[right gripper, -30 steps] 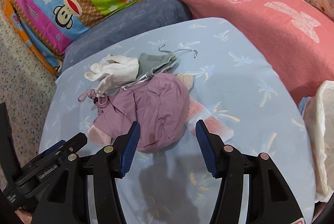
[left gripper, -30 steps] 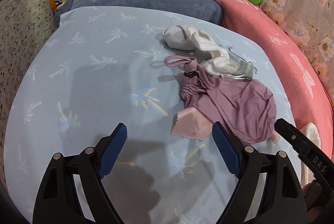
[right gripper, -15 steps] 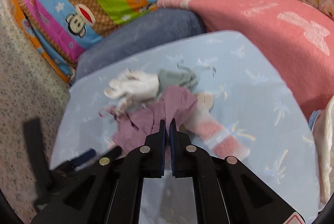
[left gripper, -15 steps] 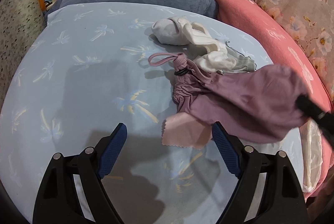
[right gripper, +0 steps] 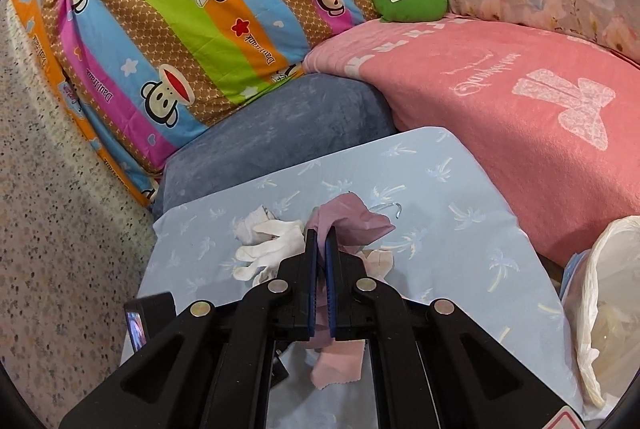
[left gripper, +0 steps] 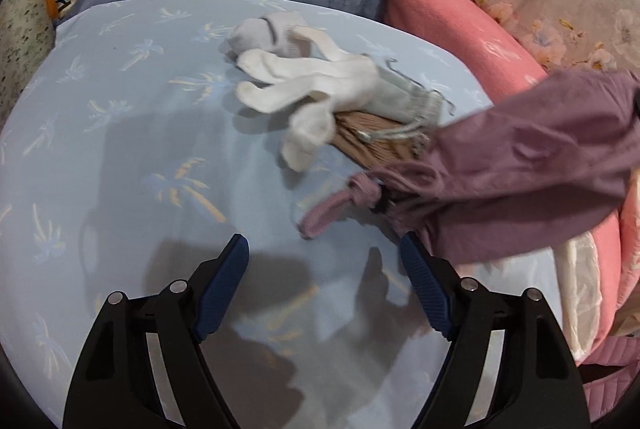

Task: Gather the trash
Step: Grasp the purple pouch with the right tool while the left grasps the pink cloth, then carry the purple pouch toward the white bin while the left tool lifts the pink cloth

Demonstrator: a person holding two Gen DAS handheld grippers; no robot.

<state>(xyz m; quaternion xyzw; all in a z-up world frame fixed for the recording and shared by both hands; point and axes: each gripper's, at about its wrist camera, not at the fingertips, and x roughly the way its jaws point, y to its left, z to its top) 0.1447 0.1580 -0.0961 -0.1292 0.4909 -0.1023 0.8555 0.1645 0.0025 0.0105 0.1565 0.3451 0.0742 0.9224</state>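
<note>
Mauve drawstring pouch (left gripper: 532, 181), the piece of trash in hand, hangs off the bed surface: the right gripper (right gripper: 320, 249) has its blue pads pressed together on a fold of the fabric, and in the right wrist view the cloth bunches out above the tips and trails down below them along with a pale pink cloth (right gripper: 340, 369). In the left wrist view the pouch stretches as a long band from the right edge of the frame down and leftward, its corded neck and looped drawstring (left gripper: 340, 205) dangling lowest, just beside the right finger of the left gripper (left gripper: 324, 281), whose jaws stand spread wide and hold nothing. So the pouch's long axis runs from the right gripper toward the left one, and the right hand alone carries it. The white-lined trash bag (right gripper: 604, 309) sits at the lower right of the right wrist view, off the edge of the light blue palm-print sheet (left gripper: 120, 149), so the carry probably wants a swing rightward and down. White socks (left gripper: 304, 85) and a brown woven item (left gripper: 376, 145) with wire hangers lie on the sheet, ahead of the open left gripper, which is the nearer to them.
</note>
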